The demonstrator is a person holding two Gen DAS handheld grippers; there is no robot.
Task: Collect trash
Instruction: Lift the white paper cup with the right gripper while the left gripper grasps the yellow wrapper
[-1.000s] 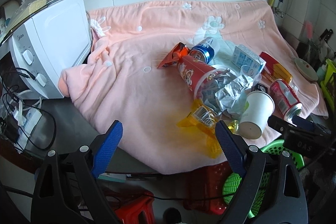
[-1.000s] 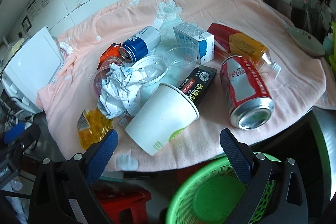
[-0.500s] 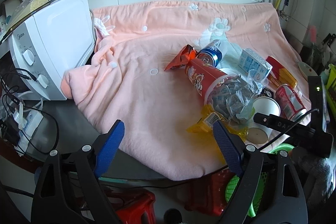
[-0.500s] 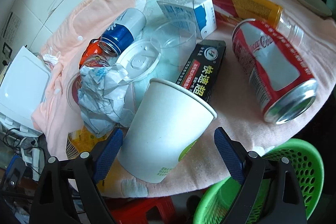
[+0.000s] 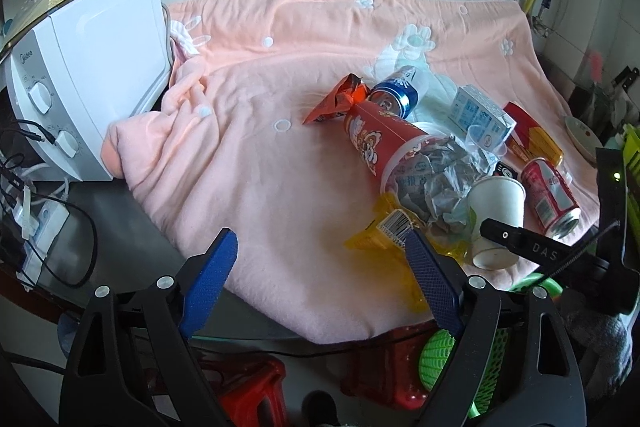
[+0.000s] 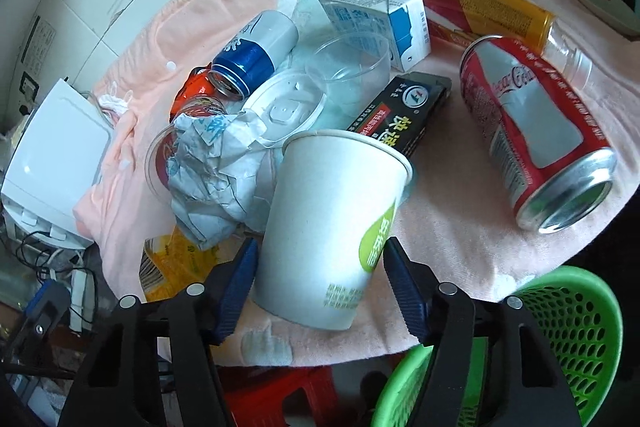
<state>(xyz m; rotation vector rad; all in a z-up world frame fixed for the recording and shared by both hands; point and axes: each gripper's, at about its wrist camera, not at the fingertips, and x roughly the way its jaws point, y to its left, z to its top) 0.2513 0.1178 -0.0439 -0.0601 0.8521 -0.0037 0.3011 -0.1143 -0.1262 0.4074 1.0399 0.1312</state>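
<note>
A heap of trash lies on a pink towel (image 5: 280, 163). A white paper cup (image 6: 332, 231) lies on its side with my right gripper (image 6: 320, 283) around its base, blue fingers against both sides. Beside it lie crumpled paper (image 6: 212, 171), a red Coca-Cola can (image 6: 532, 135), a black box (image 6: 404, 111), a blue can (image 6: 252, 55), a milk carton (image 6: 380, 19) and a yellow wrapper (image 6: 176, 263). My left gripper (image 5: 316, 283) is open and empty at the towel's front edge, left of the cup (image 5: 496, 215). A red snack tub (image 5: 380, 143) lies ahead of it.
A green mesh basket (image 6: 568, 347) stands below the counter edge at lower right. A white microwave (image 5: 88, 87) stands at the left with cables beside it. A red stool (image 5: 256, 391) is on the floor. A tiled wall backs the counter.
My right gripper moved forward onto the paper cup and its fingers closed in on the cup's base. The left gripper drew back slightly and stayed open.
</note>
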